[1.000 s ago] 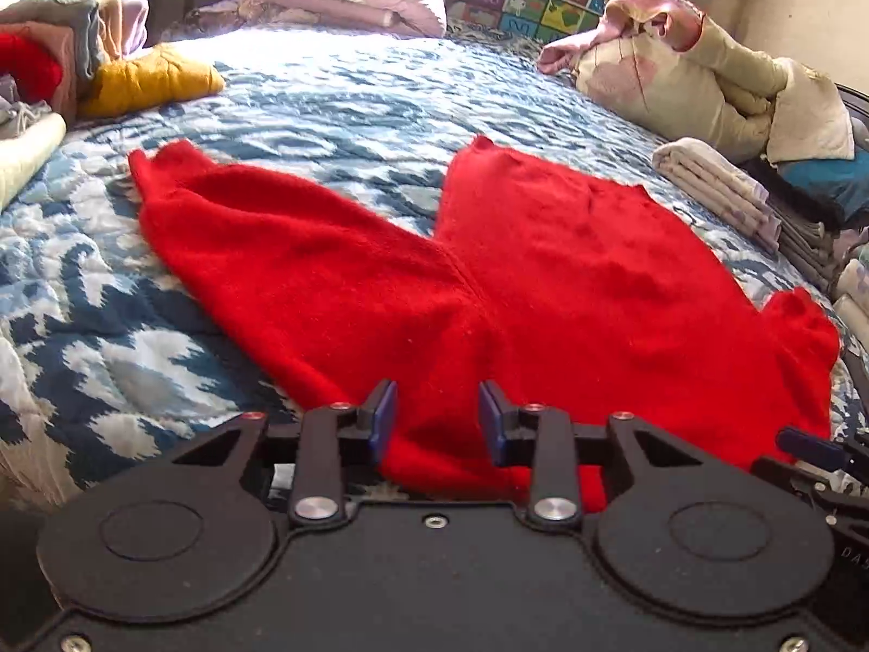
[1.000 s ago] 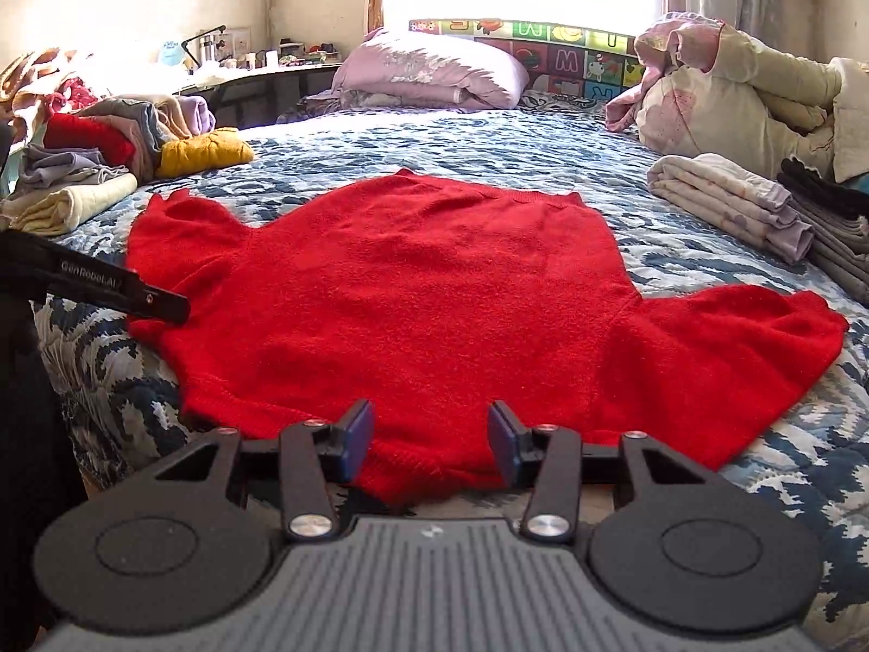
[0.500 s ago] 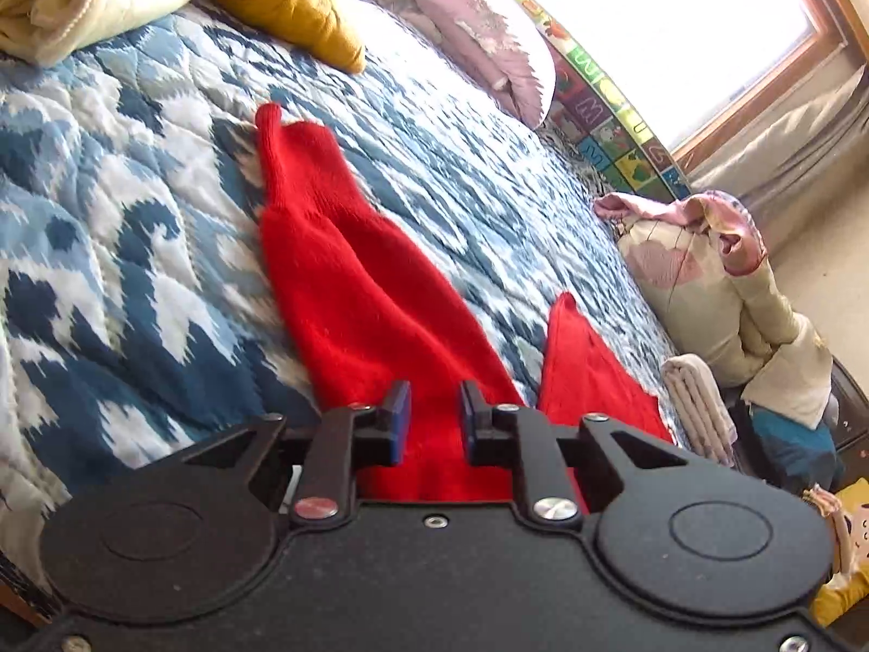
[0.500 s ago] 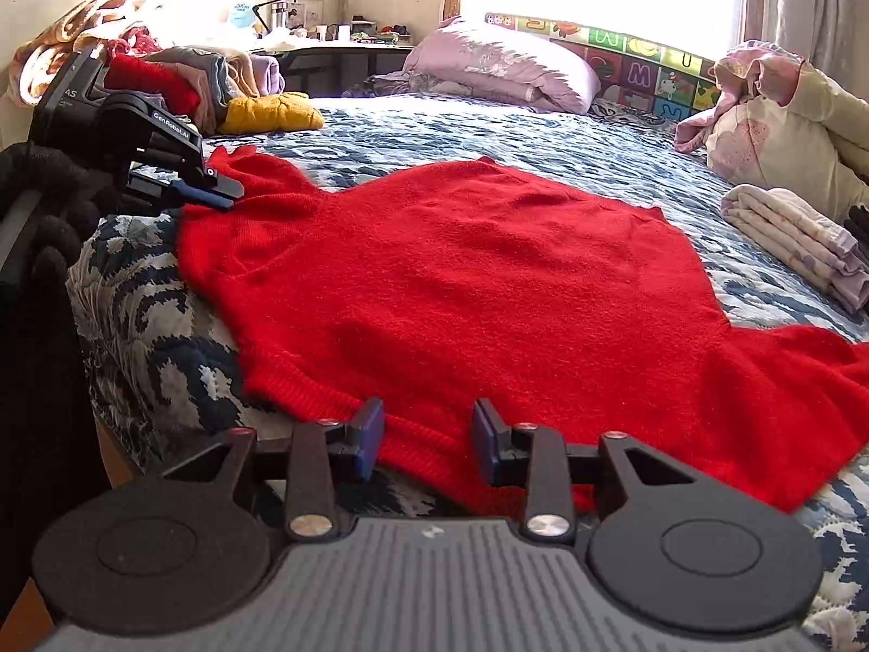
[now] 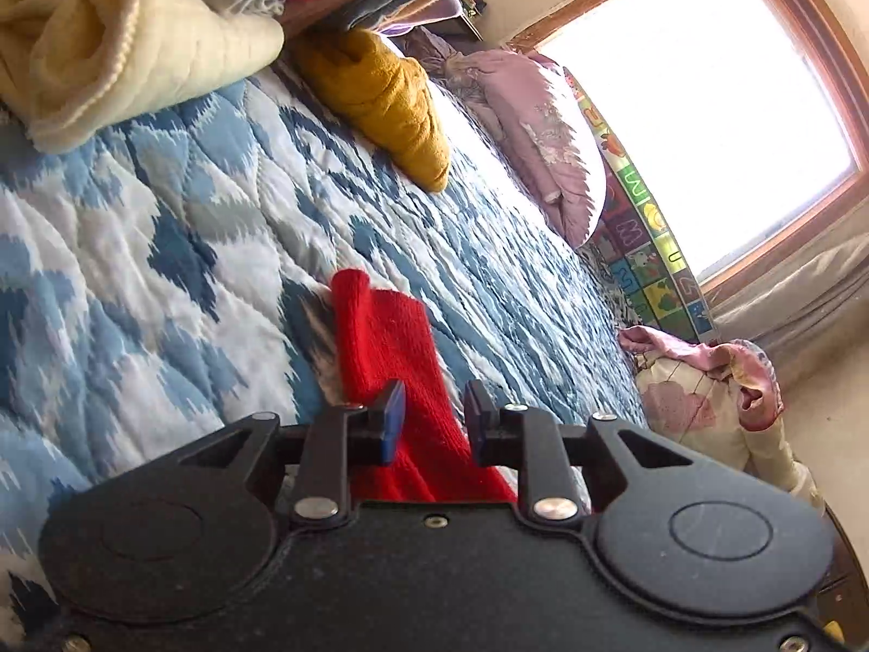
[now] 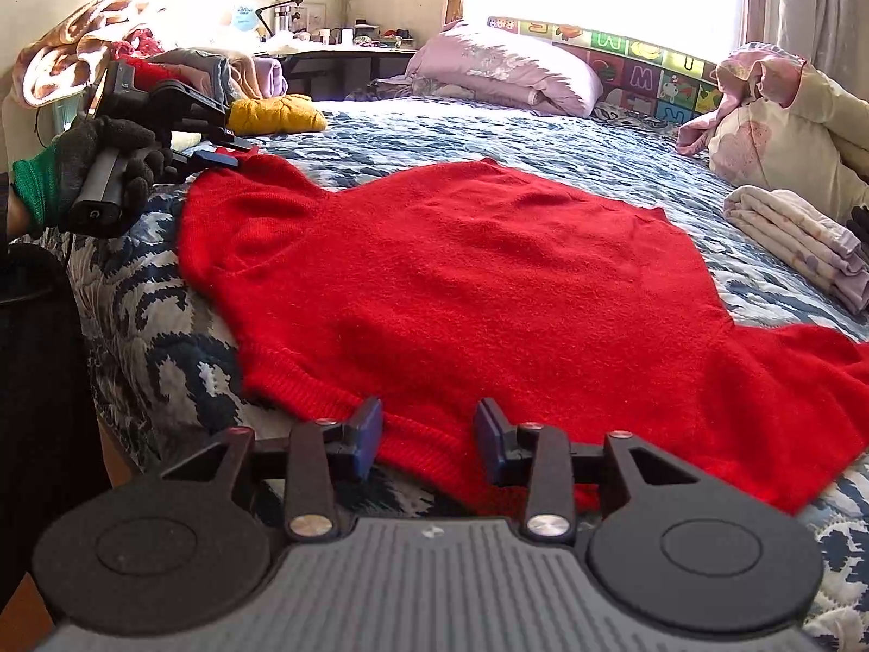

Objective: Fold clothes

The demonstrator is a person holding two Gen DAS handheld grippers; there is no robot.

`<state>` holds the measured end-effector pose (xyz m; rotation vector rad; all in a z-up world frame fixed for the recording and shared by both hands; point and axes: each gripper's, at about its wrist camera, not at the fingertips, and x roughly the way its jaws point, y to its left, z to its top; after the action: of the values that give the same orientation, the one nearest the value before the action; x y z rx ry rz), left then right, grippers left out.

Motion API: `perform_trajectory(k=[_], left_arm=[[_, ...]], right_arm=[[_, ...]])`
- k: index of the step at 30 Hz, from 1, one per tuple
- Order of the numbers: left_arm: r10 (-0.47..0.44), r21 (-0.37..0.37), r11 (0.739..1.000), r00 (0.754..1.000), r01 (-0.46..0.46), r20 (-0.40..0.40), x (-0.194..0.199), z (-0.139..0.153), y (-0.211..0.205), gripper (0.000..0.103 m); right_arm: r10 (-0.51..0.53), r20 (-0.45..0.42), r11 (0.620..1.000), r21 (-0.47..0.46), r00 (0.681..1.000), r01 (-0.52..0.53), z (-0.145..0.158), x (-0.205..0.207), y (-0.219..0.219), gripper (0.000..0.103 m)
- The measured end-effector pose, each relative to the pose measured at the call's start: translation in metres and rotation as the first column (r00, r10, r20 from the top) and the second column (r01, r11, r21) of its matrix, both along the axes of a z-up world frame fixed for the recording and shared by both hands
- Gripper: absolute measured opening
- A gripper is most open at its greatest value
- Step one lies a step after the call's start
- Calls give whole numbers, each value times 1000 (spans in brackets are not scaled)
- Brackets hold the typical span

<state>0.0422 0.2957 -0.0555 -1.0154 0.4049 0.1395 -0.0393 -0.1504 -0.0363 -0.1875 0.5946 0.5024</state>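
With the red sweater (image 6: 461,282) flat on the bed (image 6: 489,136), both hand-held grippers gape empty: left hand-held gripper (image 5: 432,421) should pinch the sleeve cuff (image 5: 375,326) squarely, right hand-held gripper (image 6: 429,434) the near hem.

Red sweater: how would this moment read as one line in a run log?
red sweater flat on bed | left claw open over sleeve | right claw open at hem | nothing gripped | no fold yet
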Motion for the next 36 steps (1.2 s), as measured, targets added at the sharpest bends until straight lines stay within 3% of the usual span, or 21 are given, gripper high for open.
perform_trajectory(k=[1,3,4,6,8,10,13,15,16,17,19,21,24,27,30,33,36], left_arm=[[-46,-28,998,999,47,27,1,-1,-2,25],[-125,-17,992,991,126,52,6,1,-10,36],[-117,26,993,993,117,31,9,3,-13,39],[-12,77,997,999,14,-31,9,0,-9,31],[7,50,999,1000,-7,-5,5,1,-7,31],[-94,102,991,995,88,47,5,14,-25,33],[-263,186,952,960,243,93,8,28,-67,42],[-257,215,943,966,253,-6,23,21,-81,46],[-232,192,952,971,239,-62,30,11,-78,46],[-208,168,960,973,223,-104,35,2,-75,37],[-188,121,973,979,196,-73,26,7,-72,40],[-208,133,970,978,204,11,11,21,-81,46],[-282,131,954,956,271,77,-1,35,-106,49],[-356,177,925,930,337,87,-7,44,-138,49],[-453,203,879,888,431,79,-7,47,-179,49],[-564,247,808,824,535,57,-12,48,-223,49],[-654,321,717,756,619,3,-20,45,-269,49]], right_arm=[[1,0,1000,3,1000,-1,0,1,-1,40],[3,-1,1000,7,1000,-3,-1,3,-1,41],[3,-3,1000,9,1000,-3,-1,3,-2,41],[1,-7,1000,15,1000,-1,-1,4,-2,42],[-2,0,1000,19,1000,2,1,4,-3,42],[-5,14,1000,22,1000,5,4,2,-3,42],[-15,41,999,29,999,14,10,-1,-5,40],[-66,89,997,48,994,62,17,0,-11,40],[-101,97,993,64,990,95,19,1,-17,40],[-140,97,988,82,985,132,21,3,-23,40],[-223,105,971,109,969,212,22,7,-38,40],[-305,110,948,136,946,289,23,12,-53,40],[-423,103,899,175,900,402,24,19,-76,42],[-488,-57,858,151,871,491,4,34,-103,44],[-494,-63,858,128,867,498,0,28,-106,42],[-502,-72,854,116,862,507,-3,23,-111,43],[-542,-99,811,198,835,550,3,17,-124,39]])
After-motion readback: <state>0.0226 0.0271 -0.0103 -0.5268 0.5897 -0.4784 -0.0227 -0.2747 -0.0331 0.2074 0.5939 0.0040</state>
